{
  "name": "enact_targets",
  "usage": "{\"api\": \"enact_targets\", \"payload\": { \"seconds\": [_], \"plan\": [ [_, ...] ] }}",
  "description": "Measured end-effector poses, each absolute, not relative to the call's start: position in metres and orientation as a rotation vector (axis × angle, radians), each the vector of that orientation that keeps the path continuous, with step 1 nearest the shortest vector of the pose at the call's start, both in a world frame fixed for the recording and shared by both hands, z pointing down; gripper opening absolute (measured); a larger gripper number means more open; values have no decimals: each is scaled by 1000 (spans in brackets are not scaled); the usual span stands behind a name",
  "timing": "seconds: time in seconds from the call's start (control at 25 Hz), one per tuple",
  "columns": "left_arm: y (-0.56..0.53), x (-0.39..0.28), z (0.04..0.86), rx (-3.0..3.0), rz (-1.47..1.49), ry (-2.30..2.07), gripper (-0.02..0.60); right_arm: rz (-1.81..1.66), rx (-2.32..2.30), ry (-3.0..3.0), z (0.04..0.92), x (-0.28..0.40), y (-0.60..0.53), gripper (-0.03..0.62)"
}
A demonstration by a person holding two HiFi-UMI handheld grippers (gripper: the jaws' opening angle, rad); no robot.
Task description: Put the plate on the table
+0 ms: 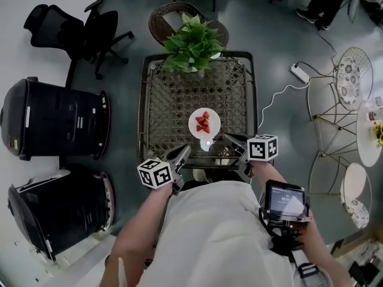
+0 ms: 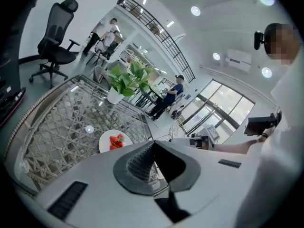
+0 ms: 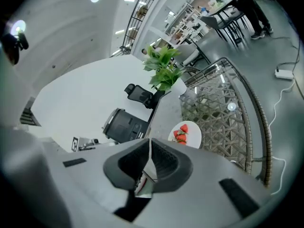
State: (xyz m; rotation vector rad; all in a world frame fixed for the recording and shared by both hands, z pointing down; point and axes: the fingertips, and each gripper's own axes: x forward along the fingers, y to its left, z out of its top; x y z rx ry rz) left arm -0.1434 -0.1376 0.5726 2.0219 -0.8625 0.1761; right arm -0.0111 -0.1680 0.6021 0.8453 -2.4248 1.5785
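Plate [image 1: 215, 124] with strawberries [image 1: 203, 123] on table [image 1: 167, 100]; left claw [image 1: 184, 152], right claw [image 1: 228, 139] closed, empty.

Plate [image 1: 204, 124] mid-frame on desk [image 1: 160, 109]; plant [image 1: 191, 43] at desk's upper edge; my left tool [image 1: 185, 150] and right tool [image 1: 228, 138] at its lower edge, below plate.

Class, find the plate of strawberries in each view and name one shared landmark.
Head view: plate of strawberries, centre.
Left gripper view: plate of strawberries, left of centre, above the jaws.
Right gripper view: plate of strawberries, right of centre, above the jaws.
Shared landmark: potted plant.
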Motion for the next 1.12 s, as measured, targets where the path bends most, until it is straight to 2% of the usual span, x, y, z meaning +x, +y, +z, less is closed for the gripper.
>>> {"api": "enact_targets", "payload": {
  "seconds": [0.56,1.12],
  "plan": [
    [-81,-156,512,2344,221,-811,4,1256,896,-2580,527,-28,-101,20],
    [-54,-173,507,2416,239,-706,4,1164,992,-2589,522,-50,-64,5]
  ]
}}
